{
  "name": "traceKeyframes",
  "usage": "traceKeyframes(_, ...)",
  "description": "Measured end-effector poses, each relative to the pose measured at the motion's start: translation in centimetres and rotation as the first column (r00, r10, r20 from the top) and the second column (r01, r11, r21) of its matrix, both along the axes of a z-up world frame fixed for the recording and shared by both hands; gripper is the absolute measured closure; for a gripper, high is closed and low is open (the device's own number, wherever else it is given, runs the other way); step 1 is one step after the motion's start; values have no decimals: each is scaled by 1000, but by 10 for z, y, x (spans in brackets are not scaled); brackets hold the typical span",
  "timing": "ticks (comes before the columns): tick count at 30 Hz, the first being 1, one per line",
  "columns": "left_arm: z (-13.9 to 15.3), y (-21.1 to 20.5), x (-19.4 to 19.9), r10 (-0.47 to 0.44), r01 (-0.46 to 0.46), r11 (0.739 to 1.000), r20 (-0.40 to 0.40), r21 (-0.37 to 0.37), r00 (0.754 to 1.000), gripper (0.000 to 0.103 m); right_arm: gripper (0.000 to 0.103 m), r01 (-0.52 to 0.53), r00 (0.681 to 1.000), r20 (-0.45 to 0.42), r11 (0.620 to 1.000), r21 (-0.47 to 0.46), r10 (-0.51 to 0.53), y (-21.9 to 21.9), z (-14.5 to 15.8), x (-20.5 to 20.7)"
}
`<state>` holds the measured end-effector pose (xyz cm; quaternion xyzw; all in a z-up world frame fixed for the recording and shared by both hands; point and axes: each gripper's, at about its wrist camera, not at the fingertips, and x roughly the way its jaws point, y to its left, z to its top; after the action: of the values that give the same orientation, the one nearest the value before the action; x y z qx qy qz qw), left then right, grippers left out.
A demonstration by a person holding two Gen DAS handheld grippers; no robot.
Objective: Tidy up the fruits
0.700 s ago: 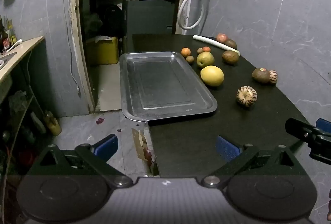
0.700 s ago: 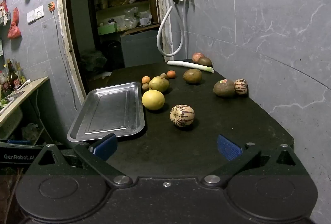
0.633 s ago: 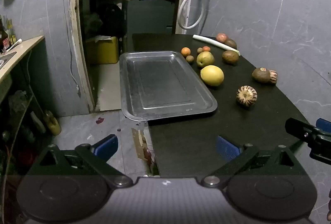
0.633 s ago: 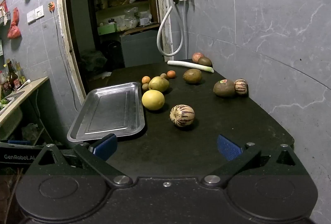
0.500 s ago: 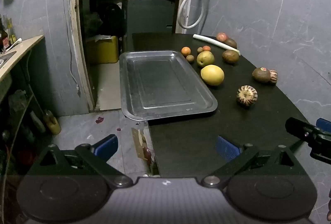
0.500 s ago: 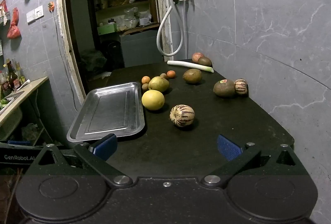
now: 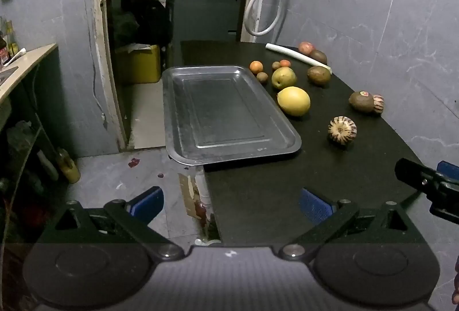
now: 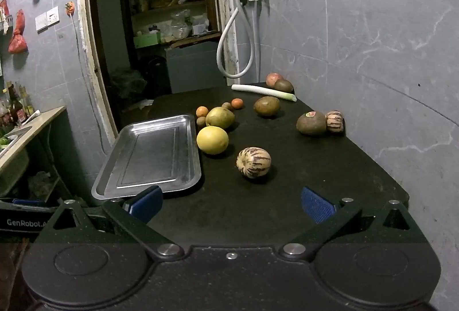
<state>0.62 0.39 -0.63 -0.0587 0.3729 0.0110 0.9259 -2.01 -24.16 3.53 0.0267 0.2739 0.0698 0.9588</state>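
An empty metal tray [image 7: 223, 110] [image 8: 155, 153] lies on the black table's left side, overhanging the edge. Right of it lie a yellow citrus [image 7: 293, 100] [image 8: 212, 139], a green pear [image 7: 283, 77] [image 8: 220, 117], a striped melon [image 7: 342, 129] [image 8: 253, 161], a brown avocado with a sticker [image 8: 311, 123], a second striped fruit [image 8: 334, 121], a brown fruit [image 8: 266, 106] and small oranges [image 8: 202, 111]. My left gripper [image 7: 231, 203] is open and empty, at the table's near left edge. My right gripper [image 8: 231, 203] is open and empty above the near table, well short of the striped melon.
A leek [image 8: 263, 92] and two fruits [image 8: 278, 82] lie at the far right by the marble wall [image 8: 373, 23]. A hose [image 8: 235, 46] hangs at the back. A doorway [image 7: 172, 9] and a counter [image 7: 20, 67] are to the left. The floor [image 7: 129, 181] drops off left of the table.
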Motion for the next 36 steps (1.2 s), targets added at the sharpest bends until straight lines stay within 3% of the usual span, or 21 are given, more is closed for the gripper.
traceKeyframes(36,-6,2,11,-8,7,1000,-42,-19,999,1,1,2,1000,-15,1000,-13,-3,3,-3,9)
